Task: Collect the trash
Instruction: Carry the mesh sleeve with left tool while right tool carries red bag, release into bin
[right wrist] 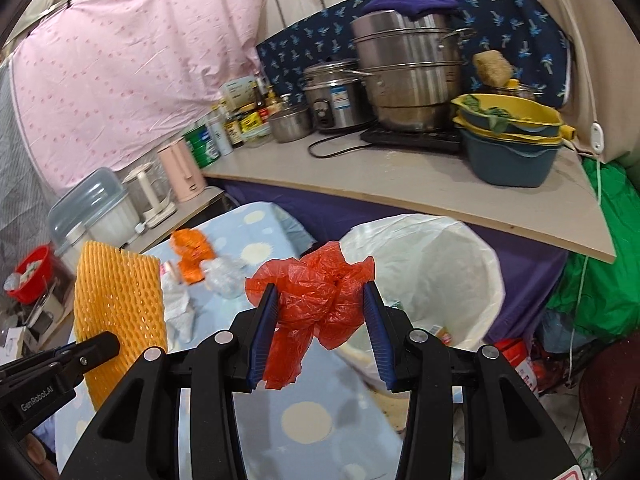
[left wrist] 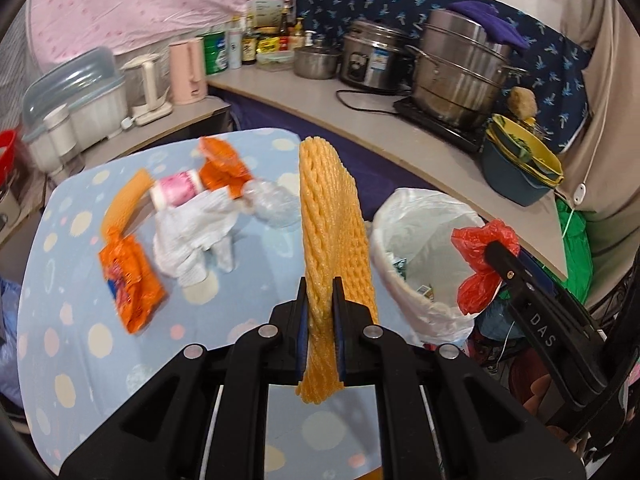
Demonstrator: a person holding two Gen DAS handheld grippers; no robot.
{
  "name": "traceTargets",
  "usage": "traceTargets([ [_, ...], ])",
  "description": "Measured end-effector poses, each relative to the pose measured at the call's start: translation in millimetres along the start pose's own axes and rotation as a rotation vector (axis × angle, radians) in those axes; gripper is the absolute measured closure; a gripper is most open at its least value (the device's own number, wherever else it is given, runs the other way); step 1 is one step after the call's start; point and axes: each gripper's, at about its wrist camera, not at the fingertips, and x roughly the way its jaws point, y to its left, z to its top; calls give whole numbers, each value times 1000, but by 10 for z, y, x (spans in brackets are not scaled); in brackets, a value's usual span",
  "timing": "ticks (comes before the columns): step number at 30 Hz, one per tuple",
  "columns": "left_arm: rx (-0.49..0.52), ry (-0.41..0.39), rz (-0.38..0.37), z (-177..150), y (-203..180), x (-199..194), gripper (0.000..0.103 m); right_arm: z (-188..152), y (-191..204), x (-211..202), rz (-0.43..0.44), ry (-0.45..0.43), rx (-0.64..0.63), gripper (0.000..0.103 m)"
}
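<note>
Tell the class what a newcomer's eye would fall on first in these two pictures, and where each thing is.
First, the yellow-orange foam fruit net, standing upright, pinched in the left gripper above the blue spotted tablecloth. Next, the crumpled red plastic bag, clamped in the right gripper just short of the white-lined trash bin. More wrappers lie behind on the cloth.

Litter on the dotted tablecloth [left wrist: 72,280] is motion-blurred: print on the orange wrapper [left wrist: 132,280] unreadable. Bottle labels [left wrist: 248,46] on the counter too small to read. White bin liner [right wrist: 460,280] contents mostly hidden; foam net [left wrist: 332,232] covers its near rim.
</note>
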Motion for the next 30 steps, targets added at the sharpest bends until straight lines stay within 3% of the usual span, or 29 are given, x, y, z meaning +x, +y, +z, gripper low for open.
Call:
traceTargets([
  [13, 142, -25, -74, 308, -847, 266, 93, 228, -712, 76, -117, -43, 84, 62],
  [30, 208, 74, -75, 467, -1381, 1027, 93, 377, -1025, 580, -152, -3, 128, 61],
])
